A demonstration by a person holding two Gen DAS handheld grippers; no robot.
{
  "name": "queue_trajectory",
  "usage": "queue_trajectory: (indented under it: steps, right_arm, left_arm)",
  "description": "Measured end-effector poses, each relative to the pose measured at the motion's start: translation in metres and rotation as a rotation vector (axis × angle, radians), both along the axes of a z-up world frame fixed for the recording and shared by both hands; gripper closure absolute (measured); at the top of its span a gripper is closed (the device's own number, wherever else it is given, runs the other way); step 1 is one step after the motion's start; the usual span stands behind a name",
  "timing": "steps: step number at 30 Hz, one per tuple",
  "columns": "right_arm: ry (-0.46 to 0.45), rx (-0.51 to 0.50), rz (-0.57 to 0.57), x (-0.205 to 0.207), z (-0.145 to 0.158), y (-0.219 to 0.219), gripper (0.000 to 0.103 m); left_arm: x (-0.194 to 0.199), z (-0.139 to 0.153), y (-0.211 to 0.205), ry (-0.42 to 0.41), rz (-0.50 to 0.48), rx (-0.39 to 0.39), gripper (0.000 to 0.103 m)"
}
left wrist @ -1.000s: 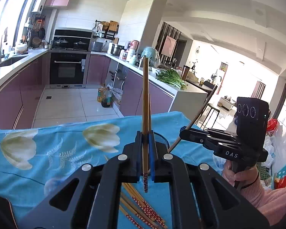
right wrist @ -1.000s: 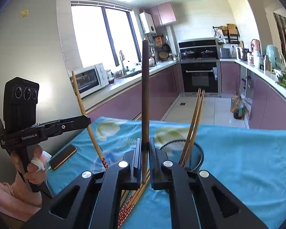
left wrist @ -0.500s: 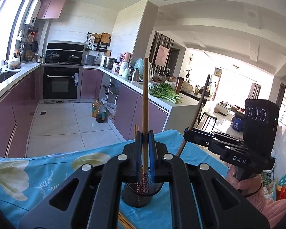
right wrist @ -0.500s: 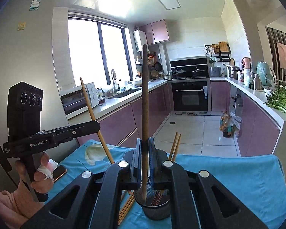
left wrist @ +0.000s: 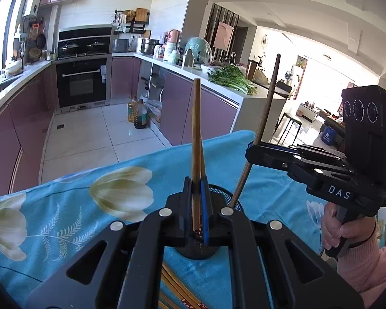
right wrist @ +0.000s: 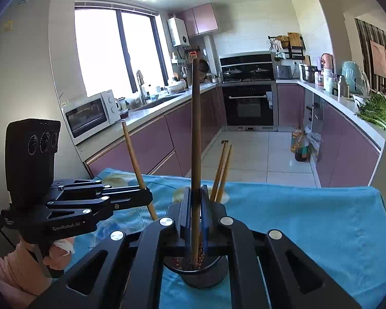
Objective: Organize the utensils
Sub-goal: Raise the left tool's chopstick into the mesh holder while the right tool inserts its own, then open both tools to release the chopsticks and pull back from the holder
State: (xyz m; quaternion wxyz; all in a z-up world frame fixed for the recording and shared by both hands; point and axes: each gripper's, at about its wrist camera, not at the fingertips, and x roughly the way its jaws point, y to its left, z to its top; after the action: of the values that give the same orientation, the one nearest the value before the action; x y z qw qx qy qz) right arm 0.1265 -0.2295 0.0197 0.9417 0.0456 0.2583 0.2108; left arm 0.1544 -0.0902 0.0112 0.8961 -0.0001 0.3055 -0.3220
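Hovering over the dark mesh cylindrical utensil holder [left wrist: 218,193], the left gripper [left wrist: 198,206] is clenched on a light bamboo chopstick [left wrist: 196,128] held upright, its patterned tip just inside the rim. At three o'clock the right gripper [left wrist: 252,152] pinches a slim dark wooden chopstick [left wrist: 267,103], slanting down toward the same holder. At six o'clock, loose red-tipped bamboo chopsticks [left wrist: 177,291] lie on the turquoise flowered tablecloth [left wrist: 64,206], so I judge the sorting only partly done.

From the right wrist view, the dark chopstick [right wrist: 196,128] stands gripped between the jaws, its tip inside the holder [right wrist: 213,270]. Two bamboo chopsticks [right wrist: 222,170] already lean in it at one o'clock. The left gripper [right wrist: 148,198] sits at nine o'clock, near but apart. Bare cloth spreads wide toward three o'clock; the far table edge lies at twelve.
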Motion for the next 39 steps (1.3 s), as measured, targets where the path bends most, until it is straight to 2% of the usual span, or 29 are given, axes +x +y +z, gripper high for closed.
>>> queue_trajectory:
  steps: [4,8,20,27,29,33,35,39]
  right_arm:
    - [0.073,-0.012,0.008,0.011,-0.014,0.003,0.097]
    - [0.129,-0.015,0.008,0.020,-0.026,0.005,0.097]
    - [0.167,0.012,-0.024,0.040,-0.038,0.005,0.093]
    - [0.130,0.021,-0.026,0.029,-0.034,0.002,0.086]
    - [0.092,0.016,-0.015,0.015,-0.028,0.003,0.082]
    - [0.017,0.001,0.057,-0.017,-0.016,0.015,0.071]
    - [-0.013,-0.015,0.117,-0.037,-0.014,0.025,0.065]
    - [0.013,-0.038,0.193,-0.055,-0.026,0.045,0.063]
  left_arm:
    - [0.009,-0.012,0.002,0.049,-0.022,0.005,0.096]
    - [0.016,-0.014,0.000,0.061,-0.015,0.001,0.096]
    - [0.026,-0.015,-0.001,0.082,0.040,0.005,0.094]
    - [0.003,-0.008,0.020,0.011,0.102,-0.010,0.087]
    - [-0.009,-0.004,0.028,-0.024,0.129,-0.008,0.078]
    - [-0.034,-0.004,0.050,-0.079,0.174,0.005,0.069]
    - [-0.042,-0.008,0.059,-0.077,0.189,0.015,0.062]
    - [-0.054,-0.035,0.074,-0.025,0.209,0.071,0.061]
